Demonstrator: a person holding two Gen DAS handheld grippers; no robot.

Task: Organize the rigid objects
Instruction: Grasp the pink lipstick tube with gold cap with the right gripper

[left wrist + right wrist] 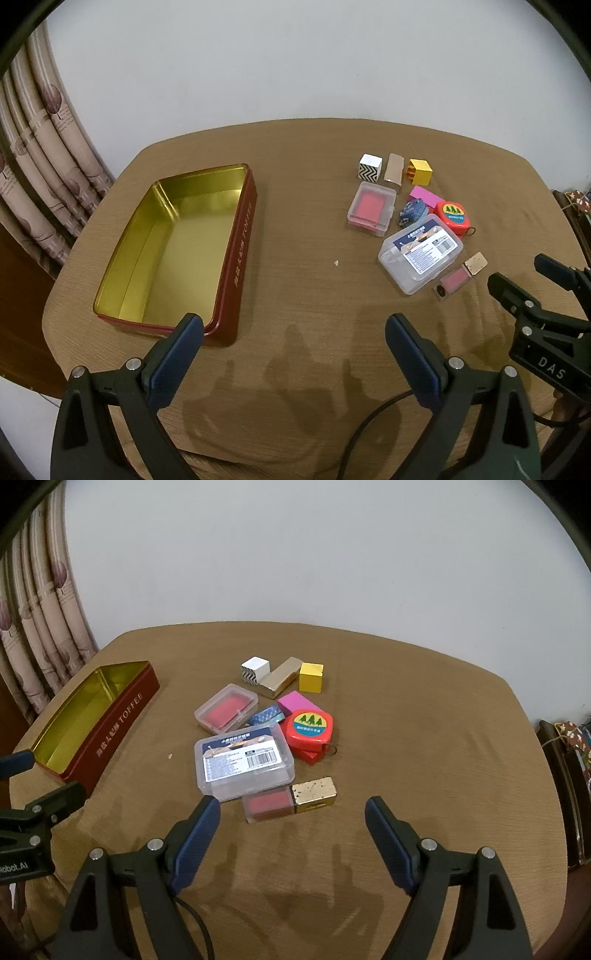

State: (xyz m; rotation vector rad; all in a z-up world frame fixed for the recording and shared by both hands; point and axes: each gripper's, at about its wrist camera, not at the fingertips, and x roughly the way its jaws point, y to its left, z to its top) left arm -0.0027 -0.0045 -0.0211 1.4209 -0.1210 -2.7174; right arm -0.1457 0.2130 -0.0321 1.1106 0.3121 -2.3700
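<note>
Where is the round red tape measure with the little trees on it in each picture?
Left wrist view: the red tape measure sits right of centre, at the pile's right edge.
Right wrist view: the red tape measure sits near the middle.
Shared landmark: the pink block just behind it.

This looks like a room in a home. A wood-grain table (295,280) with rounded corners stands against a plain pale wall (295,66). To the left of the table hang pleated curtains (40,155) printed with mauve tree shapes. To the right of the table, dark furniture holds something in floral cloth (570,734). On the table lie household odds and ends: an open red toffee tin (236,258) and, to its right, a red tape measure (453,214) among small boxes.
</note>
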